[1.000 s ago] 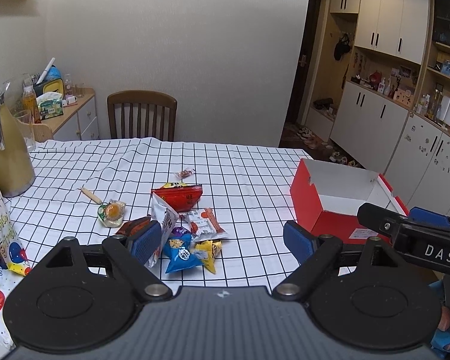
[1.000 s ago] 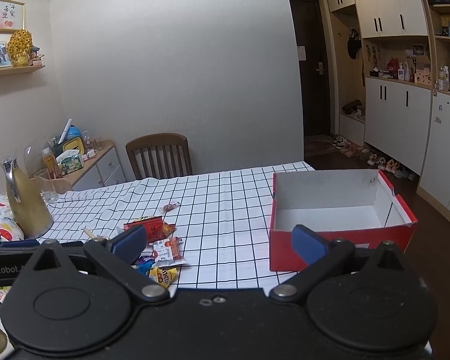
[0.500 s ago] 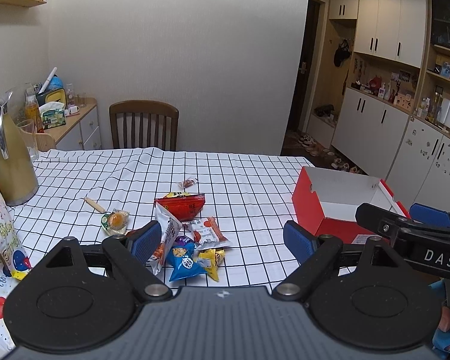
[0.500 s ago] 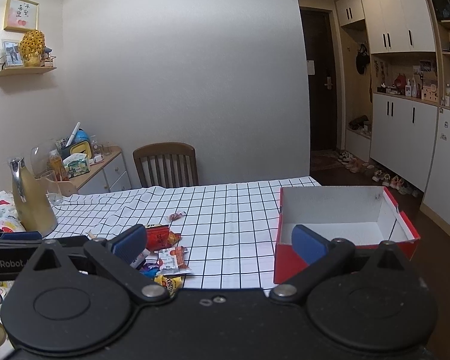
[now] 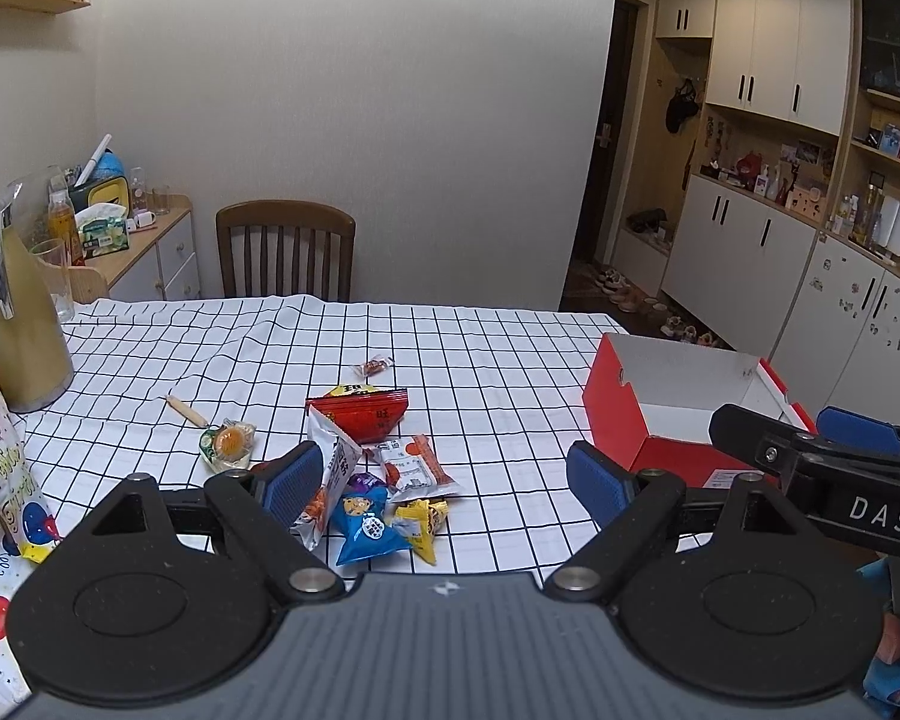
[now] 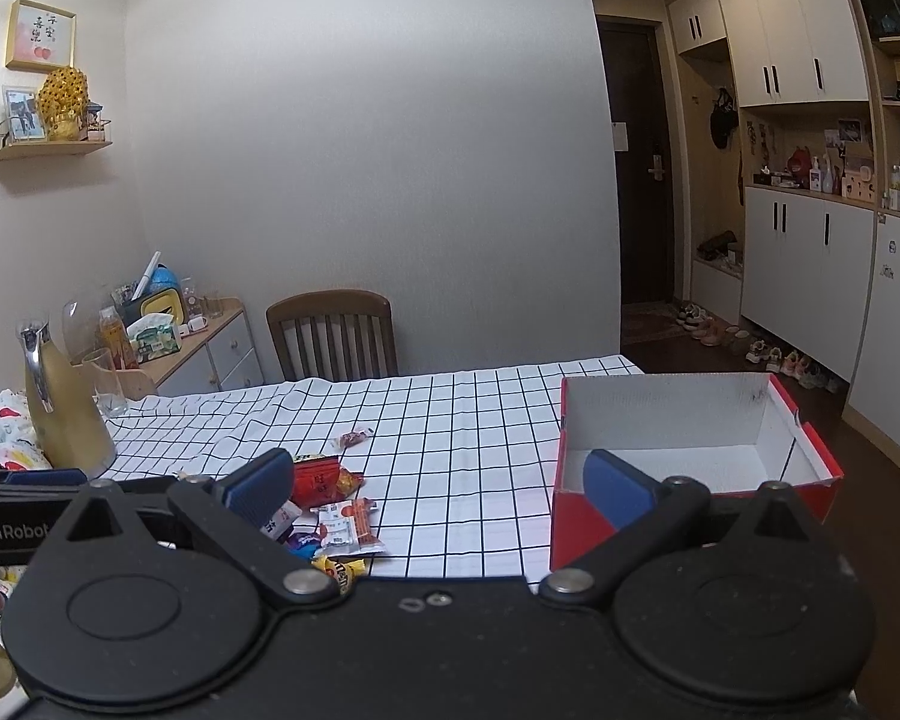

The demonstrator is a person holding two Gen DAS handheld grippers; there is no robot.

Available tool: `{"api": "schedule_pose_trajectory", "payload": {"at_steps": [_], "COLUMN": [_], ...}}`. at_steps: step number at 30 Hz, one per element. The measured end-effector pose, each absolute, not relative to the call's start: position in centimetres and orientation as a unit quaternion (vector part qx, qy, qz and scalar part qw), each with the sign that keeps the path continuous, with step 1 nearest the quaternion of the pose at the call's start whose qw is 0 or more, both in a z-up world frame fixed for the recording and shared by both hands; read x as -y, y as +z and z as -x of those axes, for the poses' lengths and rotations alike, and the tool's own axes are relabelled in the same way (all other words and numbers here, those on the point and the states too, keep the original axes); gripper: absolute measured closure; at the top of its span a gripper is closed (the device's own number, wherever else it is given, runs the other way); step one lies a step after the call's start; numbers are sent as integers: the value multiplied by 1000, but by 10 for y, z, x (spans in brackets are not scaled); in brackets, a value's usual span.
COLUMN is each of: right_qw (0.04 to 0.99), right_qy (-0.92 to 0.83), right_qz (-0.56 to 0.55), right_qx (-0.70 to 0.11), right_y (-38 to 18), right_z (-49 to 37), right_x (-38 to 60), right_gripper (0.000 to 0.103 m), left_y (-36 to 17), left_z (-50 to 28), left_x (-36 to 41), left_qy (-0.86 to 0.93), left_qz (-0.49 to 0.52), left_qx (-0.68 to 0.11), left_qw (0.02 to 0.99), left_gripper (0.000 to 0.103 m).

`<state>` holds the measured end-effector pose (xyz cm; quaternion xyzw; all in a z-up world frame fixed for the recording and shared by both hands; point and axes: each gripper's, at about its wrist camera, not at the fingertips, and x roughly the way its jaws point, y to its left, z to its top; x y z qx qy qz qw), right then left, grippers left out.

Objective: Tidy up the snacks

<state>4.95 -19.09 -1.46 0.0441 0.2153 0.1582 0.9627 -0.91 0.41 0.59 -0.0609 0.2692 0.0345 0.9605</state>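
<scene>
both tongs gape, nothing between them — left gripper (image 5: 444,483) hangs over the snacks (image 5: 378,474) heaped at 6 o'clock on the table (image 5: 510,360), right gripper (image 6: 438,483) nearer the box (image 6: 690,420) at 3 o'clock — probably the drop spot, empty.

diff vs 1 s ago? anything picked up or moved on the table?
Nothing picked up or let go. Both views tilted up slightly, so the table sits lower in frame. The left claw and right claw are open and empty as before. The snack pile and red box have not moved.
</scene>
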Motion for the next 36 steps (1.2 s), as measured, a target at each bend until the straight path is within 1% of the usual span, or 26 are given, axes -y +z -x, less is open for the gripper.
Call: {"api": "schedule_pose_trajectory", "payload": {"at_steps": [18, 23, 27, 36], "right_qw": [957, 951, 945, 931], "right_qy": [173, 184, 201, 224], "right_qz": [-39, -40, -34, 5], "right_qx": [-230, -247, -256, -288], "right_y": [-17, -23, -28, -56], "right_z": [-56, -64, -71, -94], "right_x": [181, 175, 168, 138], "right_gripper": [0, 0, 0, 1], "left_y": [-2, -11, -20, -44], "left_z": [6, 2, -6, -41], "left_x": [-16, -32, -48, -69], "left_qy": [35, 55, 73, 92], "left_qz": [74, 99, 110, 85], "left_qx": [-281, -296, -311, -335], "left_qw": [956, 948, 941, 934], "left_gripper": [14, 14, 14, 14]}}
